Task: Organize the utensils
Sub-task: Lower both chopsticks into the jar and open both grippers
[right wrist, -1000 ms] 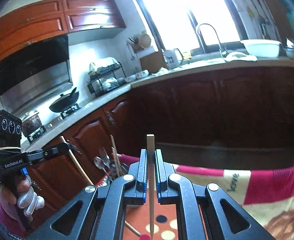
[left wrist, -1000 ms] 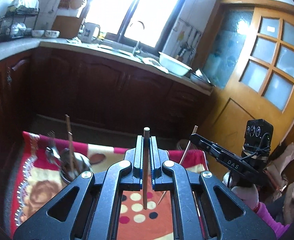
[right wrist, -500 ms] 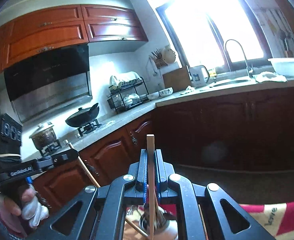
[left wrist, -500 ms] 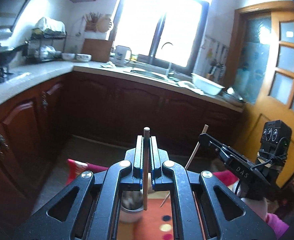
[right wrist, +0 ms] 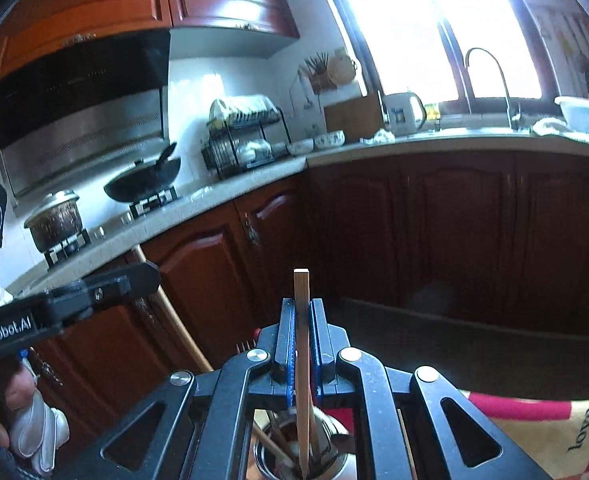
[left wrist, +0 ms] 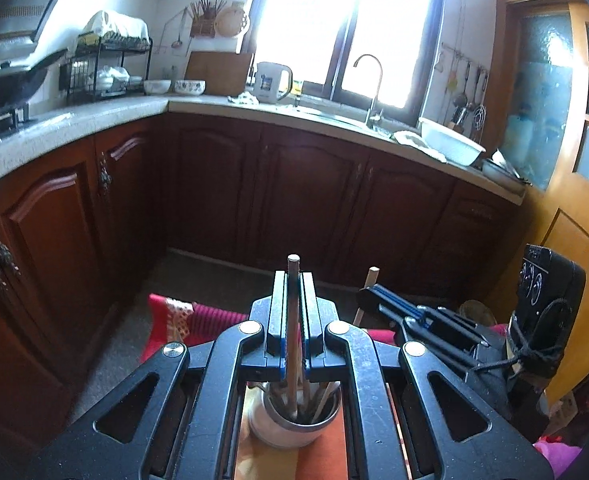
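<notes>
My left gripper (left wrist: 293,280) is shut on a chopstick (left wrist: 292,320) held upright, its lower end inside the metal utensil cup (left wrist: 294,420) just below the fingers. My right gripper (right wrist: 301,308) is shut on a pale wooden chopstick (right wrist: 302,360), also upright, its tip down in the same cup (right wrist: 294,456), which holds several utensils. The right gripper shows in the left wrist view (left wrist: 374,294) with its chopstick, close at the right. The left gripper shows in the right wrist view (right wrist: 134,280) at the left, its chopstick slanting down toward the cup.
The cup stands on a red and orange patterned cloth (left wrist: 182,316) on a low surface, seen too in the right wrist view (right wrist: 542,432). Dark wooden kitchen cabinets (left wrist: 294,192) and a stone counter with sink, kettle and dish rack lie beyond. A wooden door (left wrist: 574,160) is at the right.
Both grippers have moved over the cup and tilted up, each still holding its chopstick. The chopstick ends now reach into the cup. The two grippers have come closer together.
</notes>
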{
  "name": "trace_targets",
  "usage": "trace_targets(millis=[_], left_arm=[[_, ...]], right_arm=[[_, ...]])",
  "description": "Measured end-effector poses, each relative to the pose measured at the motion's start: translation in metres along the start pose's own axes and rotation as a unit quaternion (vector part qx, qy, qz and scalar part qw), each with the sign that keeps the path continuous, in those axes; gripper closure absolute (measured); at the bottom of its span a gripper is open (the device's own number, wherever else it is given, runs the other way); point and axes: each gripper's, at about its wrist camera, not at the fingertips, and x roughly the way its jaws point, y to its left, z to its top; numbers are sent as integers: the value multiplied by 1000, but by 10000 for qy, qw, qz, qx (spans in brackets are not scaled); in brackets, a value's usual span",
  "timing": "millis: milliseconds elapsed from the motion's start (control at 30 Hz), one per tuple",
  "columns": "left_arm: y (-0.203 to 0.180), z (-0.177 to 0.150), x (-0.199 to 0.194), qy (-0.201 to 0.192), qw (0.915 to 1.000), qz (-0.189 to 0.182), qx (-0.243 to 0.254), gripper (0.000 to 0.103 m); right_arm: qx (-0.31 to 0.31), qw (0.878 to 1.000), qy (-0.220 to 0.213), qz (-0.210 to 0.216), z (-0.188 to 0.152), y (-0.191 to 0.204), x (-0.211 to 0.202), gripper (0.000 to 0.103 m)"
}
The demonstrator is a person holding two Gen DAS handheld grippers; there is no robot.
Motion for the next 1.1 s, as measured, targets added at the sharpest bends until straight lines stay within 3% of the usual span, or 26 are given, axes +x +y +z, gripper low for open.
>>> trace_targets(millis=[333, 567, 633, 733, 800, 1000, 1100], left_arm=[[-4, -15, 16, 178, 9998, -40, -62, 99], [-5, -12, 14, 286, 9995, -84, -138, 99], [-6, -11, 12, 285, 9994, -108, -137, 98], [-7, -11, 8, 258, 9995, -110, -112, 87], [-7, -11, 4, 264, 9995, -125, -151, 71], [-15, -17, -15, 152, 9999, -32, -66, 48], [-23, -28, -22, 134, 9998, 127, 46, 46]], right_arm=[[-30, 9984, 557, 71, -33, -7, 16, 97], [94, 9963, 834, 175, -34, -15, 18, 97], [138, 9960, 864, 184, -33, -18, 14, 92], [230, 9962, 817, 184, -34, -23, 4, 86], [272, 9963, 799, 167, -34, -24, -2, 84], [278, 9972, 684, 80, -38, -23, -30, 81], [219, 9979, 600, -94, -43, -19, -47, 76]])
